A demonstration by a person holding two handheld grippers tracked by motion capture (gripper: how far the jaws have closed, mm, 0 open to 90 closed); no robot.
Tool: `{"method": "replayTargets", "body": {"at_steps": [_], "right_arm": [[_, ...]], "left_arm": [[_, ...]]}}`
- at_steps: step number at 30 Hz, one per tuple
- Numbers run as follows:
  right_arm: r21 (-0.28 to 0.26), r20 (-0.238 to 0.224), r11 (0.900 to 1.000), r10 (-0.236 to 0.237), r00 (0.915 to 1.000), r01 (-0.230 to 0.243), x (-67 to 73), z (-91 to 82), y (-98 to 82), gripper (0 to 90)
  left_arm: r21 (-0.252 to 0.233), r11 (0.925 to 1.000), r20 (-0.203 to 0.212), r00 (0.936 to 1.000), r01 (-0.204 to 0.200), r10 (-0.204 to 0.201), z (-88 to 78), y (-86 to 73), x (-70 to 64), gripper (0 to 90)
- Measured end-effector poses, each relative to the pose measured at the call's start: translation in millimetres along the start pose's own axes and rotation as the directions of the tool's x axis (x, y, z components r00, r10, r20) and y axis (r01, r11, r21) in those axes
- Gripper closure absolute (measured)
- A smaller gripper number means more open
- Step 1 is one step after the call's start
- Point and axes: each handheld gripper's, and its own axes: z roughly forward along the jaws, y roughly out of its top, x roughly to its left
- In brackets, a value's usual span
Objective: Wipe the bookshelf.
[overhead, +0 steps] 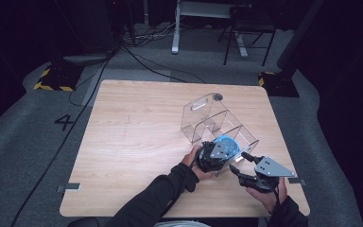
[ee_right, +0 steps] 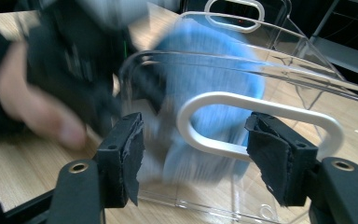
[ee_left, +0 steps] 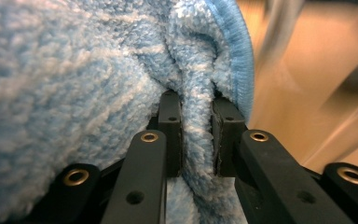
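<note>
Left tool [ee_left: 196, 135]: clamped on blue cloth [ee_left: 74, 79] (at the clear rack [overhead: 217, 124])
Right tool [ee_right: 193, 154]: wide, nothing gripped, before the rack's end wall

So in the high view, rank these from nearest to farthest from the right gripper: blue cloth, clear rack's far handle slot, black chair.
1. Blue cloth, just up-left of the right gripper.
2. Far handle slot, at the rack's back end.
3. Black chair, beyond the table.
</note>
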Motion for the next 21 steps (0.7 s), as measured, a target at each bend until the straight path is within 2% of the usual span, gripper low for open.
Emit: {"method": "replayTargets", "body": {"at_steps": [2,3,7,9,11,14,16,17,18,21], "right_arm": [[-0.003,-0.002,1.0,-0.004,1.0,0.004,0.3,-0.6,0.1,36.5],[-0.003,-0.002,1.0,-0.004,1.0,0.004,0.3,-0.6,0.1,36.5],[0.001,-0.002,1.0,-0.003,1.0,0.003,-0.8,0.0,-1.1,36.4],[0.004,0.0,1.0,-0.004,1.0,0.004,-1.3,0.1,-1.7,36.7],[0.001,0.007,1.0,0.001,1.0,-0.001,-3.0,-0.5,-2.0,36.9],[-0.006,0.009,1.0,0.006,0.9999,-0.006,-3.5,-1.4,-1.7,36.9],[-0.006,0.009,1.0,-0.001,1.0,0.001,-2.5,-1.4,-1.5,36.9],[-0.007,0.007,1.0,-0.001,1.0,0.001,-2.4,-1.3,-1.5,36.9],[-0.007,0.007,1.0,0.0,1.0,0.0,-2.1,-1.1,-1.6,36.9],[-0.008,0.006,1.0,0.0,1.0,0.001,-2.1,-1.5,-1.6,36.9]], "left_arm": [[-0.021,0.9992,0.028,0.999,0.036,-0.035,1.1,-5.4,2.9,78.1],[-0.021,0.9992,0.028,0.999,0.036,-0.035,1.1,-5.4,2.9,78.1],[0.02,0.9998,0.024,0.9997,0.005,-0.005,-0.5,-0.9,3.2,78.1],[0.016,0.9998,0.016,0.9998,-0.01,0.01,-3.8,4.1,3.5,77.9],[-0.026,0.9997,0.028,0.9996,0.001,0.0,-9.7,9.6,5.9,77.9],[-0.106,0.9943,0.038,0.9992,0.012,-0.008,-23.3,19.9,8.1,77.8],[-0.166,0.9859,0.039,0.9992,0.017,-0.01,-33.5,28.6,10.0,77.7],[-0.211,0.9771,0.036,0.9991,0.028,-0.021,-40.8,35.1,10.7,77.5],[-0.233,0.972,0.037,0.999,0.034,-0.026,-44.4,39.1,11.7,77.4],[-0.221,0.9752,0.02,0.9997,0.016,-0.011,-44.5,43.6,12.5,77.4]]}}
